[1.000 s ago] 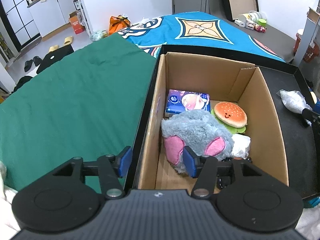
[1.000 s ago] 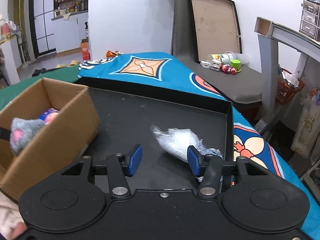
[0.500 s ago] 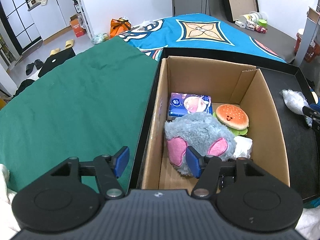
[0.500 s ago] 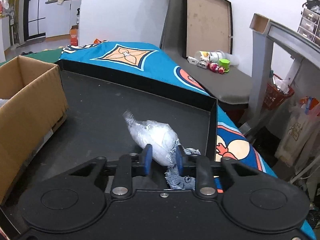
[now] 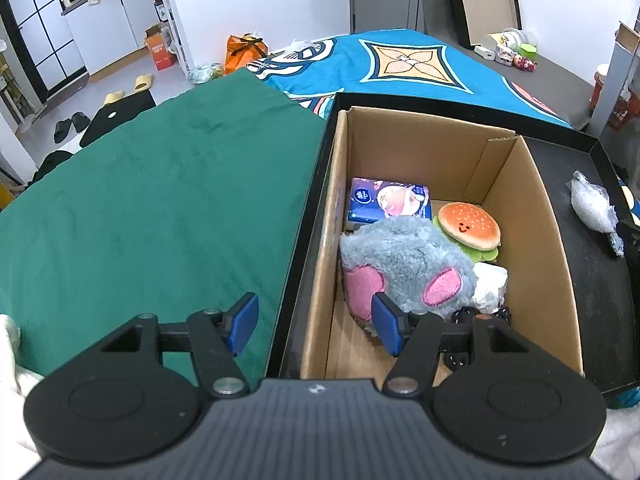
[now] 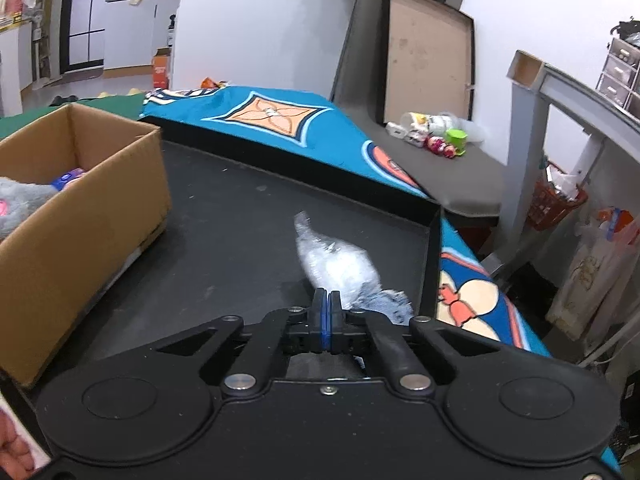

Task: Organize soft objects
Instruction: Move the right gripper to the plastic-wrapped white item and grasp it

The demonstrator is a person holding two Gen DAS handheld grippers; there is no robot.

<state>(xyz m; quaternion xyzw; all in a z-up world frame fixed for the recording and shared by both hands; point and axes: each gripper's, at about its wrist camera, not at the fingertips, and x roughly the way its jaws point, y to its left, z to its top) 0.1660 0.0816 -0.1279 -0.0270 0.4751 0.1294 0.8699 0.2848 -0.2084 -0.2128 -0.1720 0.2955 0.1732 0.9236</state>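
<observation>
A clear plastic bag (image 6: 340,264) with something white and soft inside lies on the black tray (image 6: 240,208), near the tray's right wall. My right gripper (image 6: 326,308) is shut, its blue pads pressed together on the bag's near edge. The bag (image 5: 592,208) also shows at the right of the left wrist view. A cardboard box (image 5: 420,148) holds a grey plush with pink ears (image 5: 408,256), a burger plush (image 5: 468,226), a blue tissue pack (image 5: 388,200) and a white crumpled piece (image 5: 490,284). My left gripper (image 5: 314,320) hangs open and empty over the box's left wall.
The box (image 6: 100,208) fills the tray's left part, with bare tray floor between it and the bag. A scrap of blue-white cloth (image 6: 392,306) lies under the bag. A green cloth (image 5: 160,200) spreads left of the tray, and a blue patterned cloth (image 6: 272,120) lies behind it.
The right gripper went from open around the plastic bag to fully shut at its near edge, and rolled a little. The left gripper stayed open over the box.
</observation>
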